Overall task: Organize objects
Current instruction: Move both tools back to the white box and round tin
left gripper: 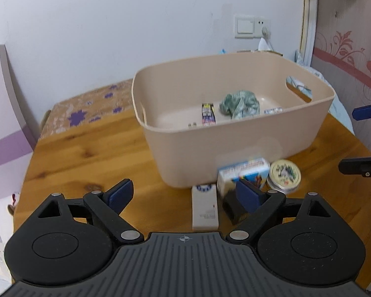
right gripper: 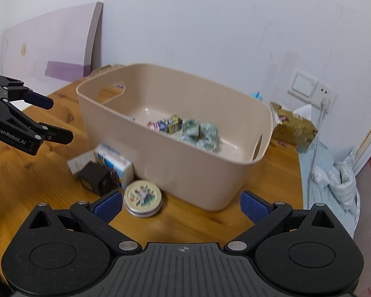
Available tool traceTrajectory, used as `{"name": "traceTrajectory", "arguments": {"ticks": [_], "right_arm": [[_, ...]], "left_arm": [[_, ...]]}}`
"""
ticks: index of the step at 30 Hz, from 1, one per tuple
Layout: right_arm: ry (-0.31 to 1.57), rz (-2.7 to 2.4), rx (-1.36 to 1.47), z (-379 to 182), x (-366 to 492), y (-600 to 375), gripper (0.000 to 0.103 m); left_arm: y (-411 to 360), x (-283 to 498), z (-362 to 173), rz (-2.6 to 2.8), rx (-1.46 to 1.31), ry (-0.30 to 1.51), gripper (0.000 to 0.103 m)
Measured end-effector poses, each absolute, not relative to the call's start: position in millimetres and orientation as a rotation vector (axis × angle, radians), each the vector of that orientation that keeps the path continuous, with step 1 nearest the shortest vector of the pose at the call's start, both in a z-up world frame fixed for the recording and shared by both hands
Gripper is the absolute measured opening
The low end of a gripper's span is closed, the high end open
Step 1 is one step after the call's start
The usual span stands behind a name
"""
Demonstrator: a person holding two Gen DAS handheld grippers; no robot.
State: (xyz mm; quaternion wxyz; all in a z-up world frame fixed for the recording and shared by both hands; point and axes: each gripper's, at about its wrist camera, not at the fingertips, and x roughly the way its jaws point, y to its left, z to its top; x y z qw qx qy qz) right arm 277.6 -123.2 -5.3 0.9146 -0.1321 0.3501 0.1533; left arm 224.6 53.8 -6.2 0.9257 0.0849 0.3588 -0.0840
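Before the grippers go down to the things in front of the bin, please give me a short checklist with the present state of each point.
1. Left gripper open, nothing between its jaws: ok.
2. Right gripper open and empty: ok.
3. Round tin free to grasp, apart from the bin: ok.
4. Black box free of the blue-and-white box: not ok, they touch.
5. Room left in the bin: ok.
6. White flat box lies flat on the table: ok.
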Motion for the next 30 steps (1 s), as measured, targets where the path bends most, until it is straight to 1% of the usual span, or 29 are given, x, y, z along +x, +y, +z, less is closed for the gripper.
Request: {"name": "traceTrajectory", "arguments": {"ticks": [6,15,21,25,28,30], "right_arm": [[0.795,0.319,-0.248,-30.3,277.8,-126.3,0.103],[0.834,0.299,-0.217,-65.0,279.9,-125.9,0.103],[0.832,0.300,-0.202,-77.3,281.3,-121.5,0.103],[0.794,0.272,-0.188,-79.5,280.3,-119.1,0.103],[0.796,0.264,-0.159,-82.0,284.2,-120.1,0.103],[0.820,0.269,-0.140,-86.1,287.6,-121.2,0.103]], "left_arm": [[56.6,220.1,-24.5,-0.186,0.172,0.753,0.091],[52.9,222.0,-55.7,-0.185,0.163,0.816,0.091],[55.5,228.1,-72.2,-0.180,0.133,0.842,0.091],[54.1,231.9,-78.0,-0.178,0.136,0.843,0.091],[53.8,233.6,-80.8,-0.187,0.130,0.832,0.093],[53.4,234.8,-82.3,-0.188,0.126,0.825,0.096]]}}
